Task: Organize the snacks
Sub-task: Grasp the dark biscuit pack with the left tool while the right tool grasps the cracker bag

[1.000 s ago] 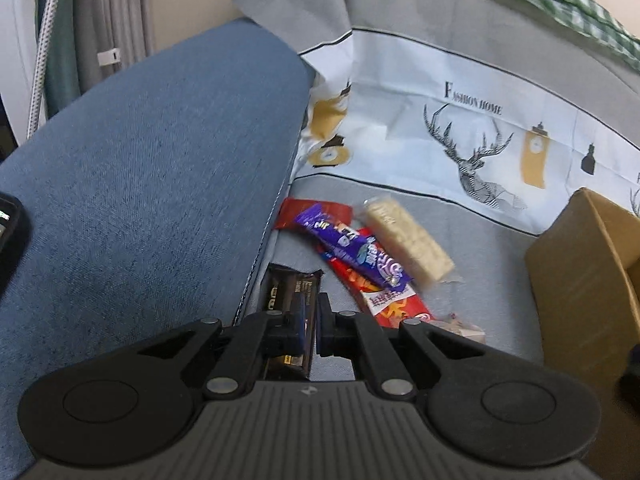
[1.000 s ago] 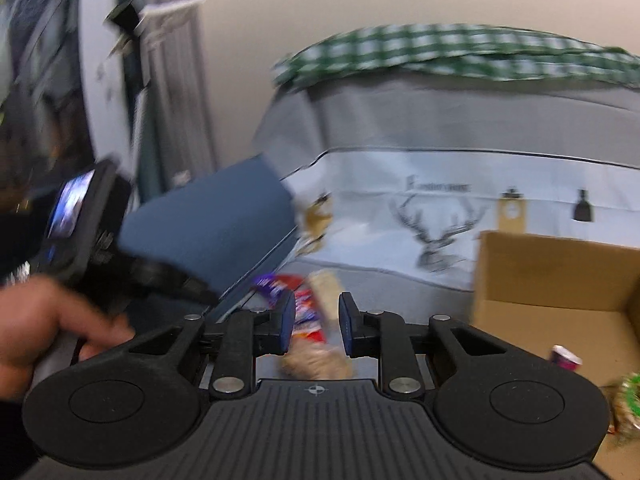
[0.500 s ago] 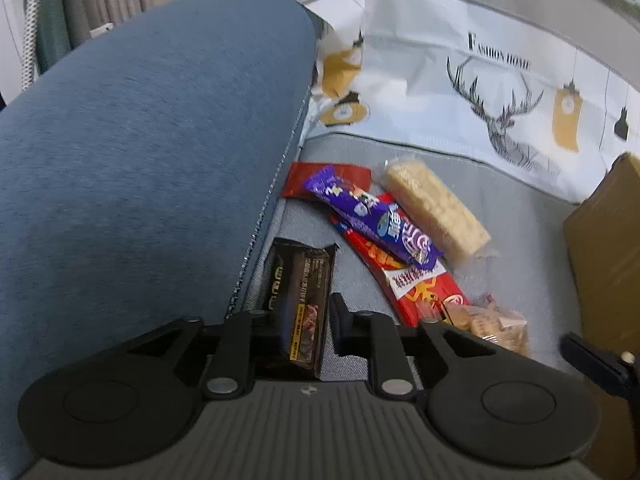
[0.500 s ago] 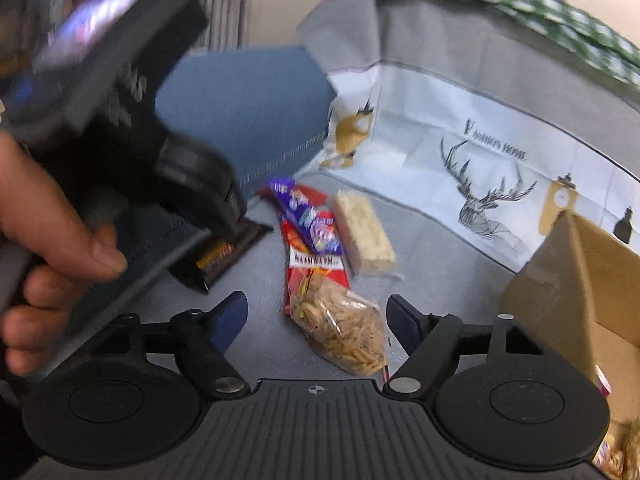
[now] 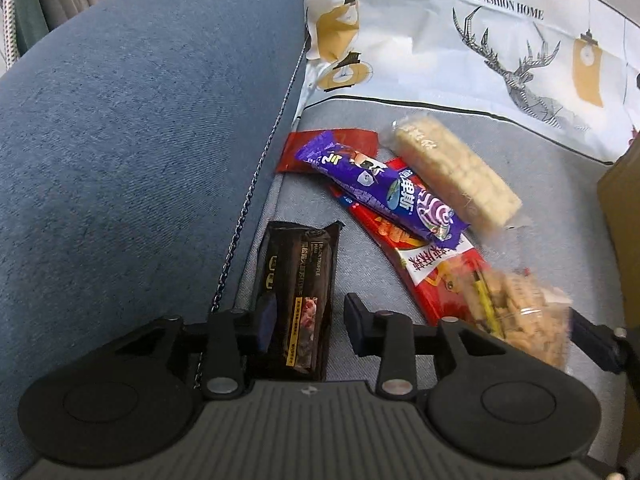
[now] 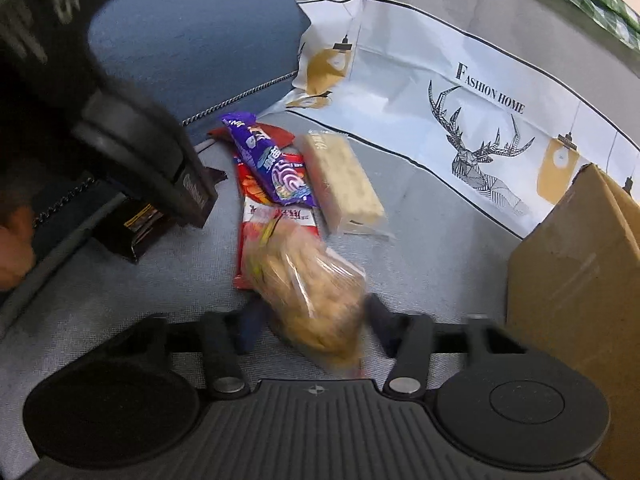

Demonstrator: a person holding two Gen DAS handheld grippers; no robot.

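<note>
sofa seat (image 5: 400, 128) in pale grey cloth carries everything, with a blue armrest (image 5: 132, 128) bulging up on its left and a white printed throw (image 5: 460, 36) with a deer and "fashion home" draped over the back. a brown cardboard box (image 6: 576, 264) stands on the seat at the right, well apart from the snack pile.

the snacks lie in a loose cluster near the armrest seam. a long red packet (image 5: 424, 264) runs diagonally, and a purple wrapped bar (image 5: 384, 188) lies across its upper part. just beside them to the right rests a pale cracker pack (image 5: 456, 168) in clear film. a clear bag of small tan snacks (image 6: 308, 292) sits on the red packet's near end, blurred in both views. a black truffle-chocolate packet (image 5: 296, 292) lies alone, close along the armrest.

the left gripper (image 5: 308, 320) points down over the black packet; its jaws have just been opening and now stand apart, the packet's near end between them, the left finger (image 5: 266, 320) at its edge and the right finger clear of it. the right gripper (image 6: 312, 324) straddles the clear bag; its jaws have just been closing, and the blur leaves it unclear whether the pads press the bag yet. a hand (image 6: 12, 248) shows at the far left of the right wrist view.
</note>
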